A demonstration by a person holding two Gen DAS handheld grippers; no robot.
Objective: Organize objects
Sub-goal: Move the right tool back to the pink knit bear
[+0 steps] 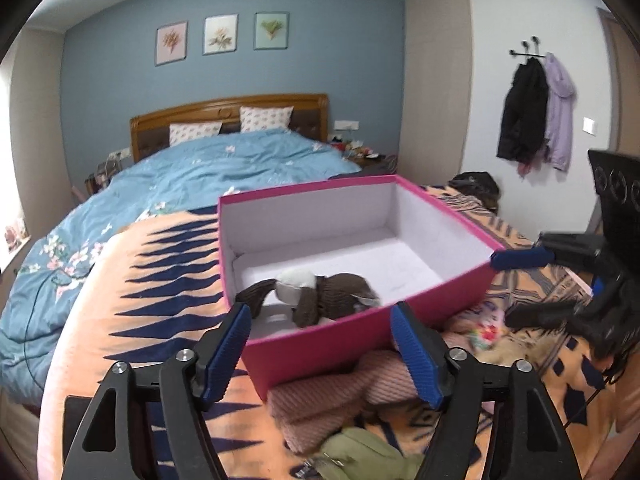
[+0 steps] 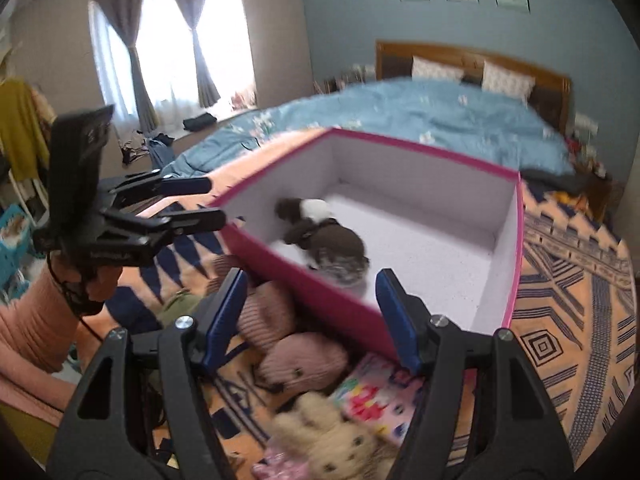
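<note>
A pink box with a white inside stands open on an orange patterned blanket. A brown and white knitted item lies inside it near the front wall; it also shows in the right wrist view. My left gripper is open and empty, just in front of the box. My right gripper is open and empty, above a pink ribbed plush beside the box. The left gripper shows at the left in the right wrist view.
A pink ribbed item and a green item lie in front of the box. A beige plush and a colourful floral cloth lie near the right gripper. A bed with a blue quilt is behind.
</note>
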